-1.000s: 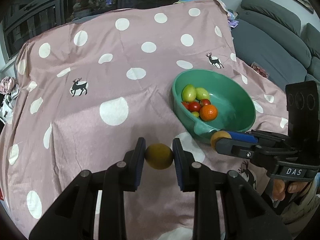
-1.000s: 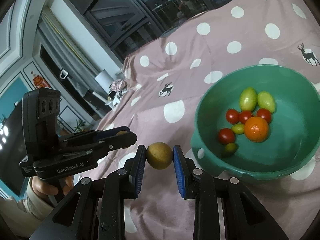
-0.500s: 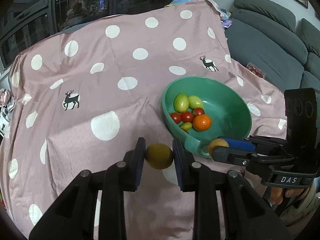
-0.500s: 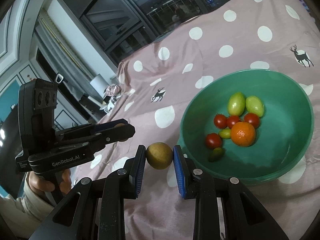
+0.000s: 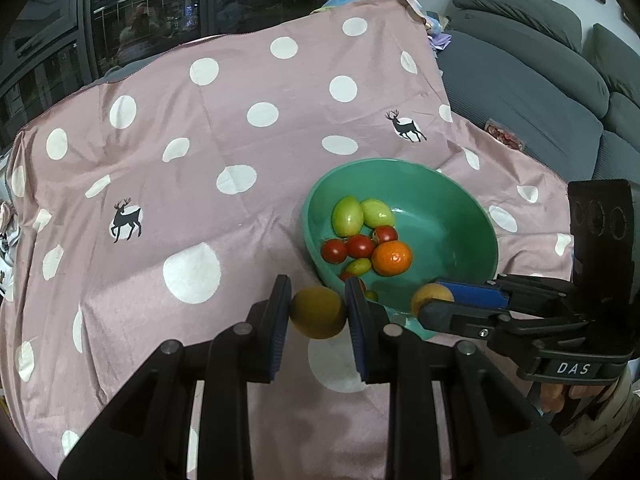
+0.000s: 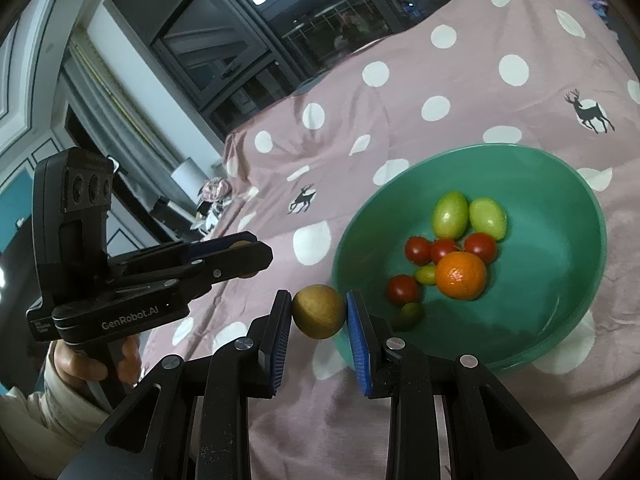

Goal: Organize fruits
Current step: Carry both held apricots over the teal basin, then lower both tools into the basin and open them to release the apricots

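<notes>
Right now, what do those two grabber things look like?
Both are black plastic tools with two long fingers tipped with blue ribbed pads. The left hand-held gripper has "GenRobot.AI" in white on its side; the right hand-held gripper reads "DAS". Each carries a boxy black block with three round holes. Light-coloured sleeves show at the wrists.
</notes>
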### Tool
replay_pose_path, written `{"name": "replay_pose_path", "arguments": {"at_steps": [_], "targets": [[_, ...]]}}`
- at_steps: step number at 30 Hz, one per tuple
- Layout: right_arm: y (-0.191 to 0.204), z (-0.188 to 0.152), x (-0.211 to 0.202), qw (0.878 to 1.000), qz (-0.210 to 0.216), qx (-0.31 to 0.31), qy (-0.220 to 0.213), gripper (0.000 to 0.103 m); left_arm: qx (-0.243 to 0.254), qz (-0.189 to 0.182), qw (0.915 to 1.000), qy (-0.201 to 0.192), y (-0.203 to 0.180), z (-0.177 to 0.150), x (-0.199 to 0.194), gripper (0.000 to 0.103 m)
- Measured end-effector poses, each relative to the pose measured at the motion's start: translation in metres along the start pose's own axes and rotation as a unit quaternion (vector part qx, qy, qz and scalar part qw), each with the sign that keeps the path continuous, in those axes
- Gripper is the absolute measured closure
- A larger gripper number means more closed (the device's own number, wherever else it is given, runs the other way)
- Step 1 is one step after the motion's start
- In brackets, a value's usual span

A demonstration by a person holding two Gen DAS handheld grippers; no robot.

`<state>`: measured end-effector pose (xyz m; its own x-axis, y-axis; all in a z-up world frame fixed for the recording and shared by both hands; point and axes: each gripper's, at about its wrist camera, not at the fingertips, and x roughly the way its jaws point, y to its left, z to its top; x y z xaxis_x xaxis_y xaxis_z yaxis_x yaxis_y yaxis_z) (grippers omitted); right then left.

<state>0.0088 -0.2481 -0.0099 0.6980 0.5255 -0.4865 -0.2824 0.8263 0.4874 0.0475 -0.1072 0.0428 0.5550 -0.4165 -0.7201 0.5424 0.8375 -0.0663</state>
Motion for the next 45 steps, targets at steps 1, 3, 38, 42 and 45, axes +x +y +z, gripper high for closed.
{"name": "replay_pose_path", "arguments": {"at_steps": [1,3,38,42,45], "targets": [[-0.001,0.000,0.000,1.000,0.000,0.001,-0.001,0.073,0.000,0.000,1.0000,0.000,0.000,0.000,0.001,0.076],[-0.003,0.001,-0.001,1.000,-0.001,0.002,-0.001,0.073,0.001,-0.001,1.0000,0.002,-0.001,0.001,0.003,0.076],[-0.025,0.015,-0.008,0.998,-0.058,-0.004,-0.013,0.073,0.024,-0.019,0.9995,0.004,-0.018,0.028,0.041,0.076],[-0.029,0.017,-0.006,0.998,-0.068,-0.003,-0.007,0.073,0.023,-0.021,0.9995,0.012,-0.019,0.029,0.051,0.076],[-0.030,0.017,-0.005,0.997,-0.070,-0.004,-0.007,0.073,0.026,-0.021,0.9993,0.017,-0.020,0.029,0.056,0.076]]}}
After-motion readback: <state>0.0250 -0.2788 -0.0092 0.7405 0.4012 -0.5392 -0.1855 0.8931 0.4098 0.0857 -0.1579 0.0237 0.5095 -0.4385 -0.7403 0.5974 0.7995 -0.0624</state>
